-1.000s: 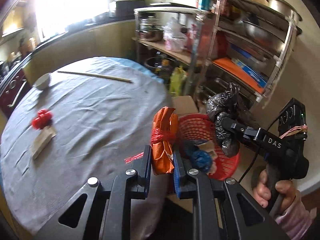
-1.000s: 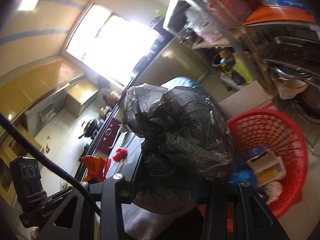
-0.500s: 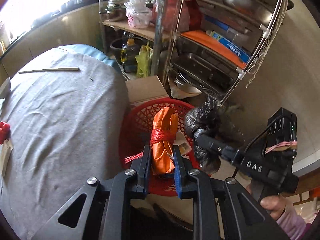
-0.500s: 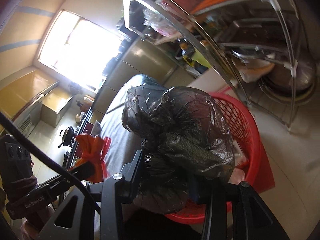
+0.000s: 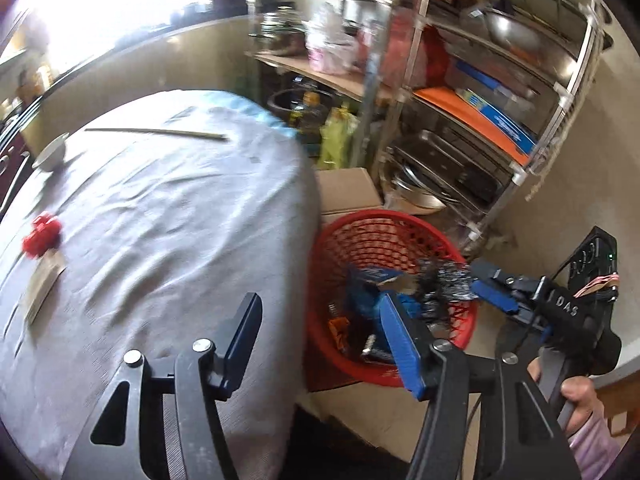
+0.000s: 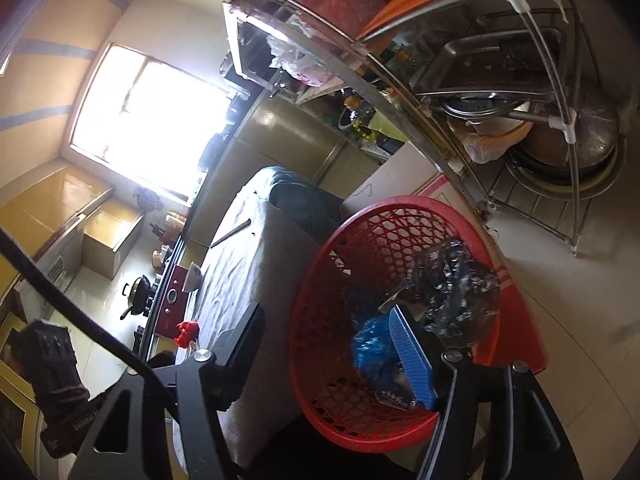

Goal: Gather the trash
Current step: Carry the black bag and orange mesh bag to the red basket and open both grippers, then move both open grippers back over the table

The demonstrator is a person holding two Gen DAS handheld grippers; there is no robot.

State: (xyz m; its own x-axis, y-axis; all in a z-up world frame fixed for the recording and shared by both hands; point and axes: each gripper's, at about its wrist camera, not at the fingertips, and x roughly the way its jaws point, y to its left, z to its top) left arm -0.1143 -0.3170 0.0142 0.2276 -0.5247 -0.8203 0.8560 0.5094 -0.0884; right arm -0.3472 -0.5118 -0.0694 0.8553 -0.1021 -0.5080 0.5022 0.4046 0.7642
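A red mesh basket (image 5: 400,218) stands on the floor beside the cloth-covered table (image 5: 160,220). Over its near rim my left gripper (image 5: 322,334) has its jaws opening, nothing between them. The orange bag (image 5: 338,328) lies inside the basket. In the right wrist view my right gripper (image 6: 328,342) is also opening over the basket (image 6: 400,204), empty. The black plastic bag (image 6: 456,288) lies loose in the basket next to a blue bag (image 6: 370,344). The black bag (image 5: 444,280) shows in the left wrist view just off the right gripper's blue finger (image 5: 490,286).
On the table lie a red tied thing (image 5: 40,234), a paper wrapper (image 5: 42,284), a long stick (image 5: 156,132) and a small bowl (image 5: 50,154). A cardboard box (image 5: 348,190) and a metal shelf rack (image 5: 500,128) full of pans stand behind the basket.
Both grippers went from shut to open over the basket. The orange bag left the left gripper and the black bag left the right one; both now sit in the basket.
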